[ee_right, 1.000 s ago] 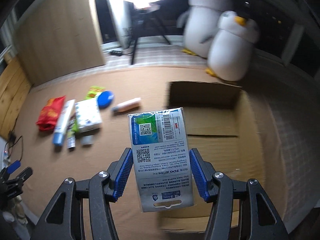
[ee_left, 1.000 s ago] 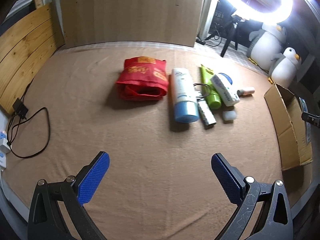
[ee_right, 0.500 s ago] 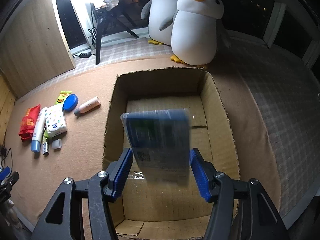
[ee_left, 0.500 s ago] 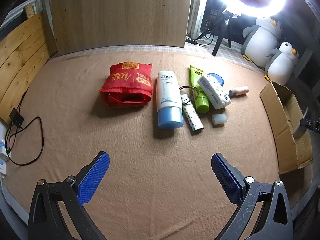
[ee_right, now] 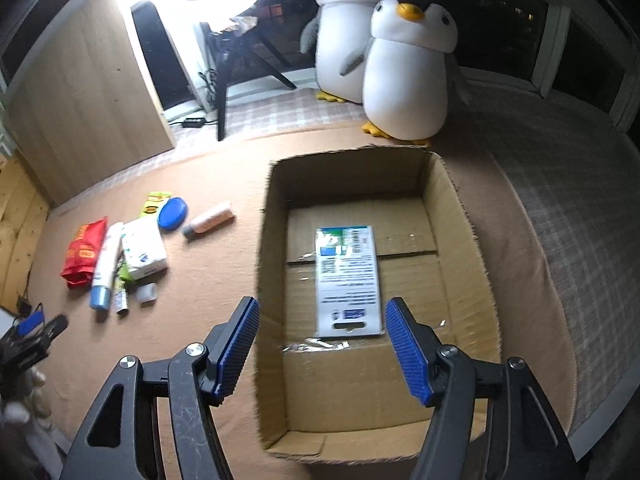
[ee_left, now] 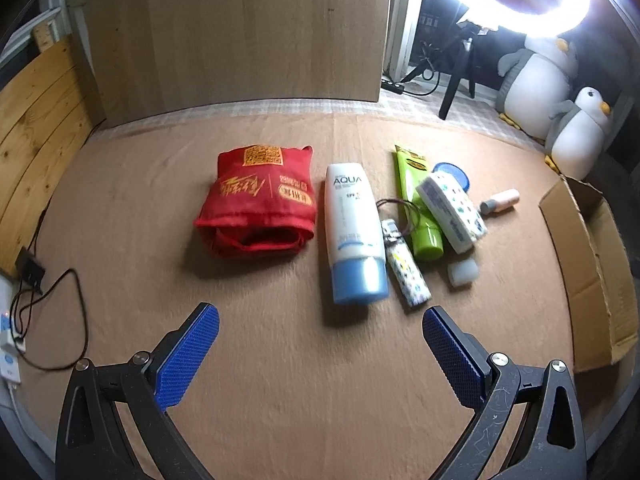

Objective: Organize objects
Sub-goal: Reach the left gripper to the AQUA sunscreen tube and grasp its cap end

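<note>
With its ribbed blue pads spread wide and holding nothing, the right gripper (ee_right: 322, 344) hangs above the cardboard box (ee_right: 468, 216); the flat printed packet (ee_right: 347, 280) lies loose on the box floor, near its middle. Left gripper (ee_left: 320, 354): fingers equally wide apart, empty, low over the tan felt mat (ee_left: 132, 184). Just ahead, in a row mid-mat: soft red pouch (ee_left: 258, 196), glossy white AQUA tube (ee_left: 354, 232) with blue cap, patterned lighter (ee_left: 406, 270), green tube (ee_left: 420, 208), boxy tissue pack (ee_left: 450, 210). Suggested handling: take one item at a time, pinching rounded tubes across the body, not the cap, then lift clear of neighbours.
</note>
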Available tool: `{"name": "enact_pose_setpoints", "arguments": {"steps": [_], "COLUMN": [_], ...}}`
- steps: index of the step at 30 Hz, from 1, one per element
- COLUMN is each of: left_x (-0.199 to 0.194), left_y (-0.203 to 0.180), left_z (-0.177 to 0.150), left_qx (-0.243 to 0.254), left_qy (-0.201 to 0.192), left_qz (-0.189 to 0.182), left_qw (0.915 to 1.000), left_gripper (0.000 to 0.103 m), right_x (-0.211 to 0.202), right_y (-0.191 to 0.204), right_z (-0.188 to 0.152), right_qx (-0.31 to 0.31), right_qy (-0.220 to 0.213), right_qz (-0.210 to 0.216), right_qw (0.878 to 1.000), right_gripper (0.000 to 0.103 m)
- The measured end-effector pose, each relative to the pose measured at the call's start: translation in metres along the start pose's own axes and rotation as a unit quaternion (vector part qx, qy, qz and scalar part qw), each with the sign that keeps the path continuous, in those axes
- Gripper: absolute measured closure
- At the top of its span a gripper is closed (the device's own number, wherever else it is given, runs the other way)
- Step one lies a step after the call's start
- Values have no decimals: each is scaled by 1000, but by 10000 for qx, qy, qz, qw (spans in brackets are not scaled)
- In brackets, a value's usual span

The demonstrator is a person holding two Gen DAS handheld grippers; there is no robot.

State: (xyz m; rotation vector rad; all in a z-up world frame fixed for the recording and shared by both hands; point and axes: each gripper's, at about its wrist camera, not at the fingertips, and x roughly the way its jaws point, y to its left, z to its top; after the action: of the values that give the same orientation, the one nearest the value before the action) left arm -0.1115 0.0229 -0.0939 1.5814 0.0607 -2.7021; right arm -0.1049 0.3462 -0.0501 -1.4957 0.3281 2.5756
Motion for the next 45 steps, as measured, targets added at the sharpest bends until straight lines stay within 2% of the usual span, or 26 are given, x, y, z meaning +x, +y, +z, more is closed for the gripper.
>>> {"name": "enact_pose_setpoints", "arguments": {"steps": [9,11,15,17,23,34,42,45], "left_x": [55,66,78,82,93,84,66,56], "left_y": [-9,-12,-13,-13,-13,-10,-7,-16], "left_z": [22,24,27,29,29,14,-16,-37], "left_qx": [74,62,53,24,39,45,-13,35], "left_qy": [491,600,687,744,870,774,815,830], "left_qz": [-95,-104,-173,-212,-406,-505,-592,-634], "left_qw": [9987,9981,9975,9970,9954,9957,9949,9945], "left_gripper": [12,19,25,36,55,56,56,56], "right_x": [-14,-14,-14,-14,-10,-4,0,4], "right_y": [20,22,23,23,26,43,64,73], "right_z": [-17,-20,-26,-29,-34,-40,-45,-46], "right_qx": [-25,-17,-15,3,-16,-192,-377,-451], "right_qy": [-27,-6,37,63,154,279,386,437], "right_qz": [254,280,296,313,366,505,730,813], "right_qw": [9997,9996,9996,9995,9992,9981,9959,9947], "right_gripper": [41,41,41,41,41,41,41,41]}}
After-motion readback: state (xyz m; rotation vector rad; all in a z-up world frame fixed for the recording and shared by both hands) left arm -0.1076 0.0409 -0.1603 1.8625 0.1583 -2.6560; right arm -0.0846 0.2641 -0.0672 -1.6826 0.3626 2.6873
